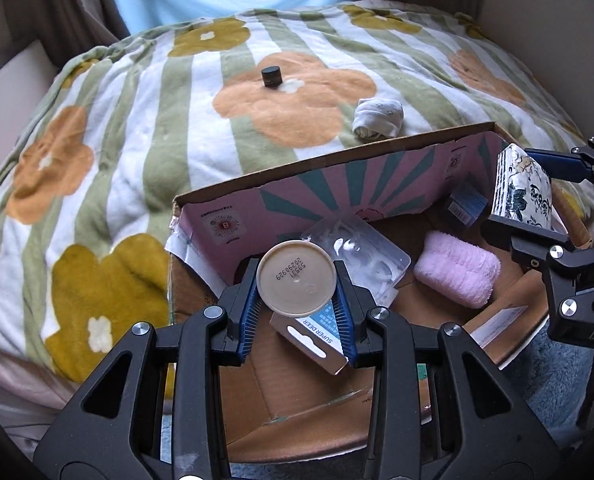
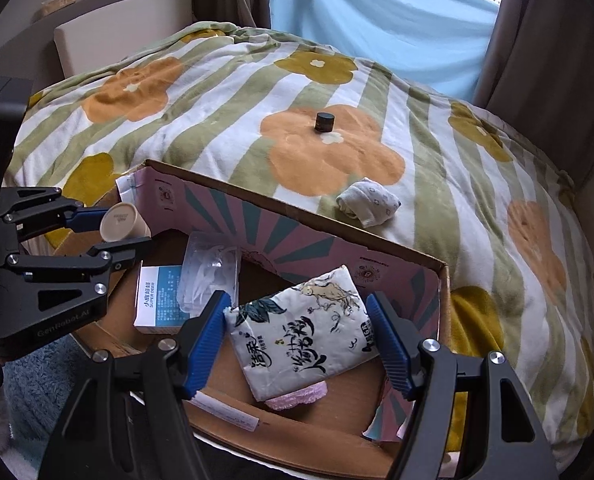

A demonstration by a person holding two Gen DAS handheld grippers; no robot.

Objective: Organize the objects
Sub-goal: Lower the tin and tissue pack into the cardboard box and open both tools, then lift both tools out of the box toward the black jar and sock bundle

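Observation:
My left gripper [image 1: 295, 294] is shut on a beige round container [image 1: 295, 278], held over the left part of the open cardboard box [image 1: 297, 164]; it also shows in the right wrist view [image 2: 123, 222]. My right gripper [image 2: 301, 340] is shut on a white tissue pack [image 2: 305, 328] with dark floral print, held above the box's right side; the pack shows in the left wrist view [image 1: 523, 188]. In the box lie a blue-white Super Deer carton [image 1: 317, 336], a clear plastic packet [image 1: 361, 256] and a pink towel roll [image 1: 457, 274].
A small black jar [image 1: 271, 77] and a rolled white sock [image 1: 378, 118] sit on the flowered blanket [image 1: 97, 152] beyond the box. A blue carton [image 1: 467, 202] leans in the box's far corner. Blue fluffy rug [image 1: 549, 372] lies below.

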